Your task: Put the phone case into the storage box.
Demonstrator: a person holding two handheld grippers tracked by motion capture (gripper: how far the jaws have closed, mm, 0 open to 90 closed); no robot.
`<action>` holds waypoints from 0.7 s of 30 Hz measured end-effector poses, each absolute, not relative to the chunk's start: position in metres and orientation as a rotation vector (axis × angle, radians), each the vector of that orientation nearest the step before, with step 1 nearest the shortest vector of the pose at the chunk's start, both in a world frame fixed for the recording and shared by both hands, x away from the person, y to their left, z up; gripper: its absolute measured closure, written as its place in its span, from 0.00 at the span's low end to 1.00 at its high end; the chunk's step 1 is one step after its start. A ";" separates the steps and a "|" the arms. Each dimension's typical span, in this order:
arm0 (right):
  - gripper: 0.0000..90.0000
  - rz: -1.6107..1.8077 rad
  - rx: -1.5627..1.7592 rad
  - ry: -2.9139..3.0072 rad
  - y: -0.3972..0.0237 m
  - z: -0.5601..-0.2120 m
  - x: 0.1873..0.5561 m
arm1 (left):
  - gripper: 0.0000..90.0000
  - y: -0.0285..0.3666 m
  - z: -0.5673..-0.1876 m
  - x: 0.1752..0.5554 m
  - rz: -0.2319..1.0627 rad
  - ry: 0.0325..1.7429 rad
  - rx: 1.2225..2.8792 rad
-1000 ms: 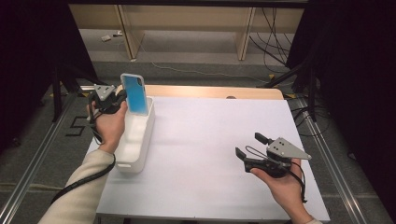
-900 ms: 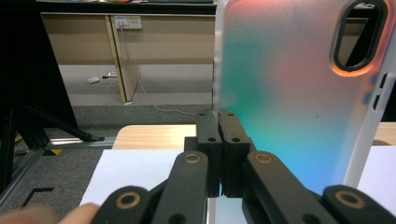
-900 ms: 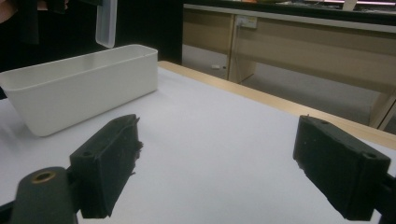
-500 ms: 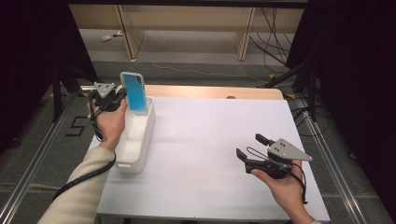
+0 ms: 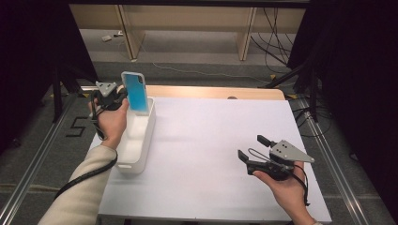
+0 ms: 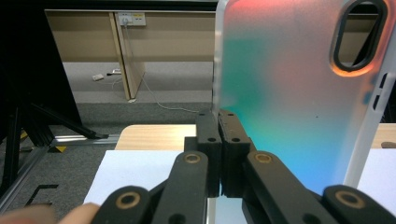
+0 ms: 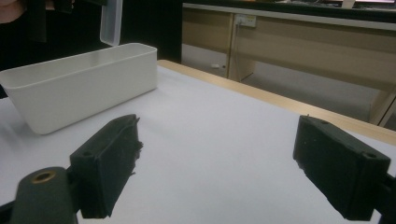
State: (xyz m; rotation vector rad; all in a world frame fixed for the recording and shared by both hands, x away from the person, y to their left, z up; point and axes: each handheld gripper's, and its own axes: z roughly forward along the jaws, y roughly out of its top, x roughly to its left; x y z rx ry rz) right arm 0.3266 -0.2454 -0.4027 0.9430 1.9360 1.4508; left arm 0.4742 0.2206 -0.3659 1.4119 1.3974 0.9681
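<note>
Phone case [image 5: 136, 91]: translucent, frosted, tinted teal-blue with a reddish glow near the top, oval camera cutout with a dark rim at one upper corner, side-button slots along one edge. Held upright above the far end of the white bin [image 5: 133, 140], lower end just over the rim, at the left of the surface [image 5: 211, 154].

Left tongs [image 5: 123, 96]: pressed together, pinching the case's long edge low down, pads flat against it in the left gripper view [image 6: 220, 140]. Gripped by a hand in a cream sleeve, raised beside the bin's far end.

Right tongs [image 5: 251, 149]: spread wide, nothing between the pads, pointing toward the bin, well apart from it. Held low over the surface at the right, near the front edge; same gap seen in the right gripper view [image 7: 217, 177].
</note>
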 end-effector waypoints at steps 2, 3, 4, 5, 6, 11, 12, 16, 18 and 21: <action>0.17 1.465 0.940 1.928 -0.245 -0.403 0.327 | 0.98 0.220 -0.366 0.475 0.966 1.399 1.409; 0.17 1.465 0.941 1.929 -0.245 -0.403 0.327 | 0.98 0.221 -0.367 0.475 0.969 1.402 1.409; 0.17 1.454 0.941 1.930 -0.245 -0.403 0.326 | 0.98 0.221 -0.367 0.476 0.969 1.404 1.411; 0.17 1.455 0.942 1.931 -0.245 -0.403 0.326 | 0.98 0.221 -0.367 0.476 0.968 1.406 1.412; 0.17 1.455 0.942 1.931 -0.245 -0.403 0.326 | 0.98 0.221 -0.367 0.476 0.968 1.406 1.412; 0.17 1.455 0.942 1.931 -0.245 -0.404 0.326 | 0.98 0.220 -0.369 0.479 0.974 1.411 1.413; 0.17 1.453 0.946 1.933 -0.246 -0.404 0.326 | 0.98 0.220 -0.369 0.479 0.975 1.411 1.417; 0.17 1.454 0.946 1.933 -0.245 -0.404 0.326 | 0.98 0.218 -0.369 0.482 0.979 1.412 1.420; 0.17 1.458 0.944 1.934 -0.245 -0.404 0.325 | 0.98 0.218 -0.369 0.483 0.987 1.411 1.423; 0.17 1.453 0.944 1.939 -0.246 -0.404 0.325 | 0.98 0.218 -0.369 0.485 0.989 1.413 1.426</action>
